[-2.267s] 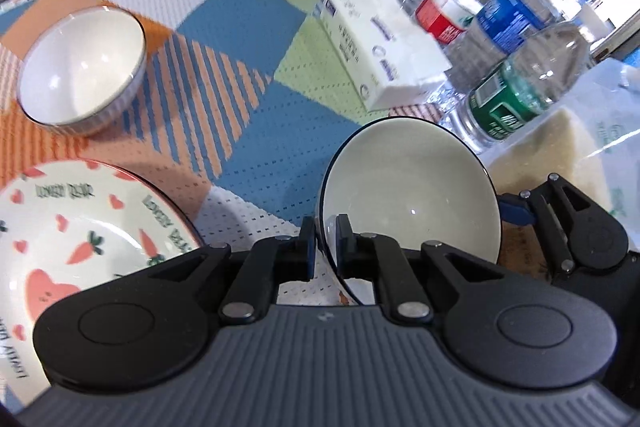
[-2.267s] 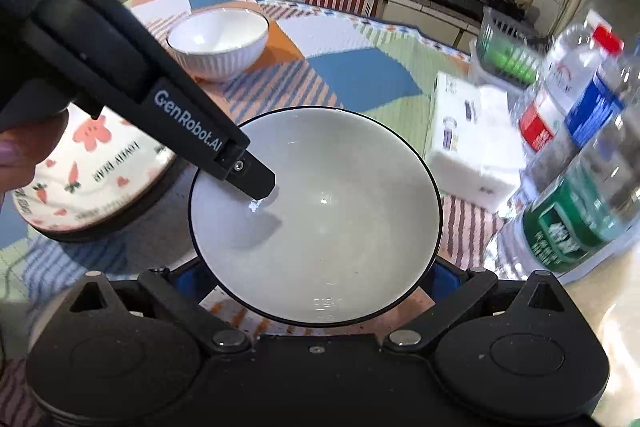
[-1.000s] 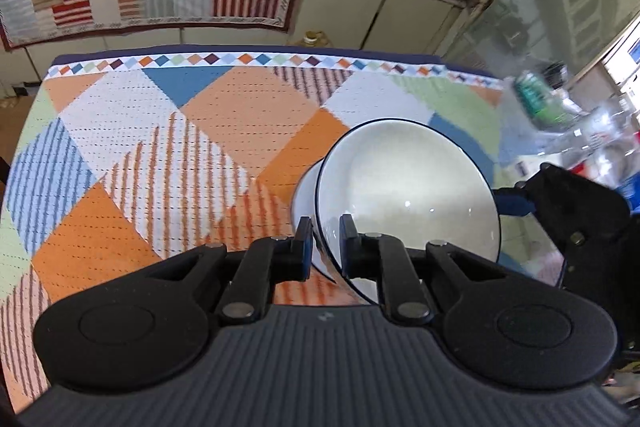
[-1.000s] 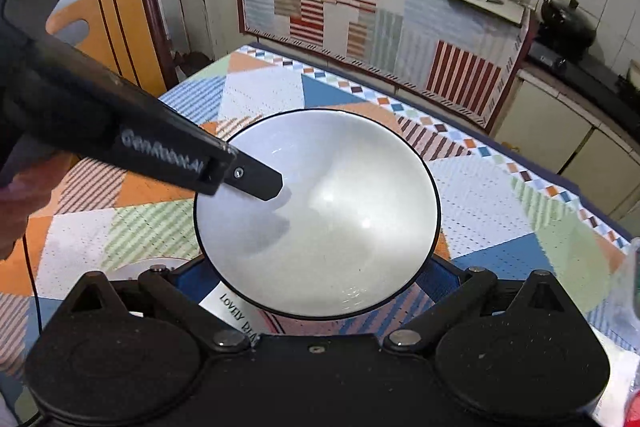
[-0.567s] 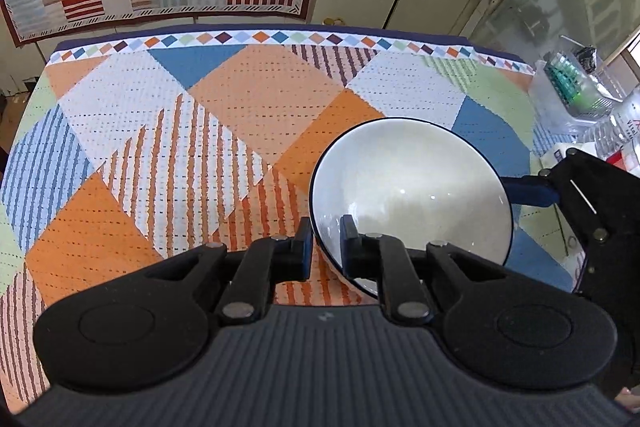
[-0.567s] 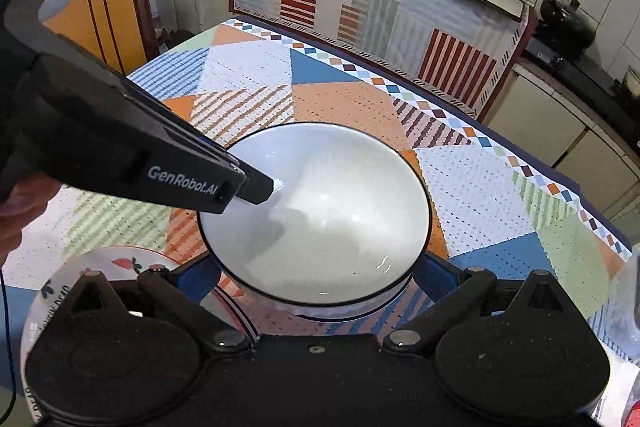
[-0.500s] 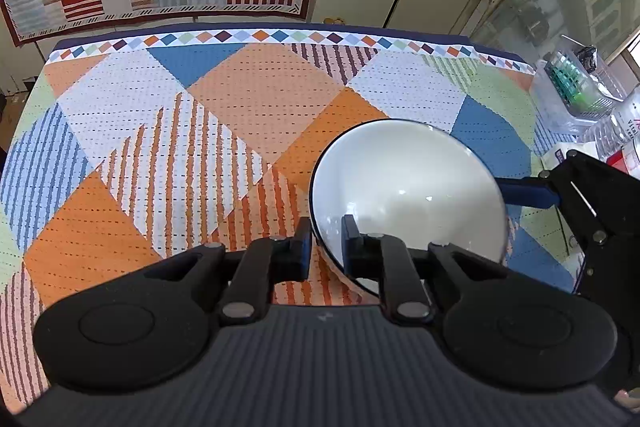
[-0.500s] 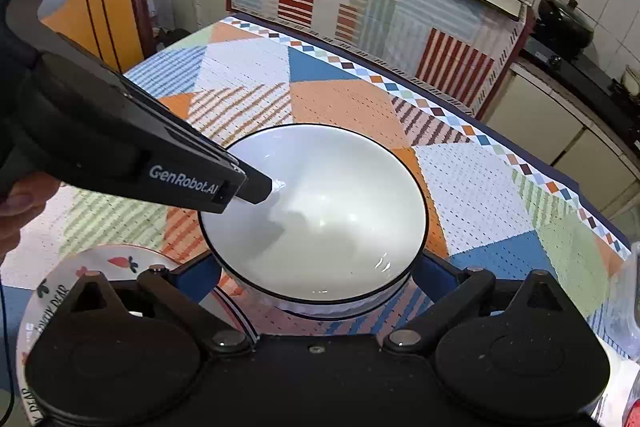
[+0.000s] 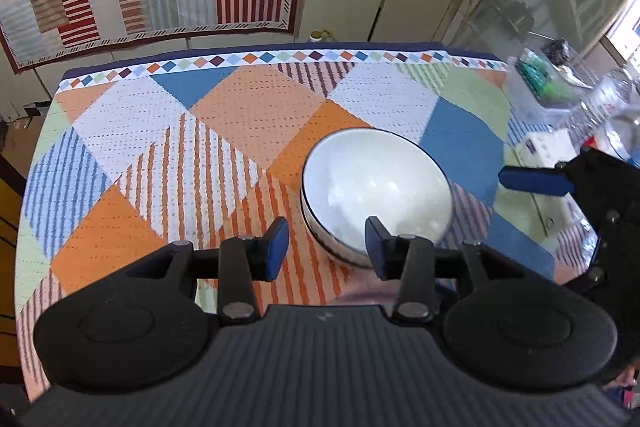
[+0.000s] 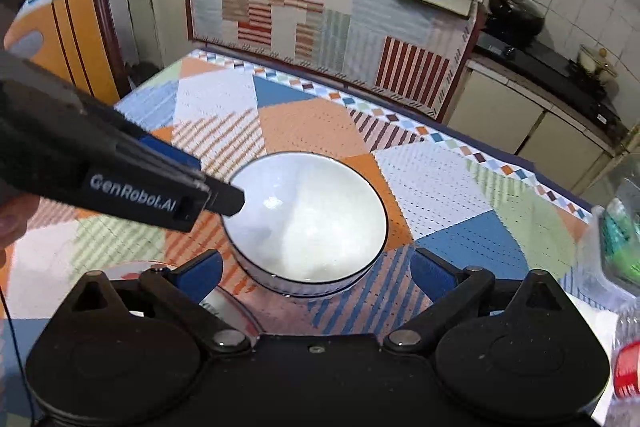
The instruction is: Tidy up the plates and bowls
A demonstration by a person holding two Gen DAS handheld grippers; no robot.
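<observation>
We found the black-rimmed bowl [image 9: 376, 183] nested upright in a second bowl [image 10: 312, 285], of which only a ribbed outer wall showed beneath it, and both stood on the patchwork cloth [image 9: 240, 115] near the middle of the table. In the right wrist view the stack sat ahead of the right gripper [image 10: 316, 273], whose blue fingers [image 10: 430, 273] stood spread on either side of the stack and clear of its wall, with nothing pinched. The left gripper [image 9: 326, 247] was opening; in its own view the near edge of the stack lay in the gap, and we could not tell whether the right-hand pad touched it. In the right wrist view the left gripper's black finger [image 10: 224, 201] reached over the bowl's left rim. A printed plate [image 10: 224, 311] showed partly at the lower left, just beside the stack. Bottles [image 9: 620, 115] and a clear box [image 9: 540, 83] stood at the table's right edge, well apart from the bowls. Beyond the table ran a counter draped in striped cloth [image 10: 320, 11].
</observation>
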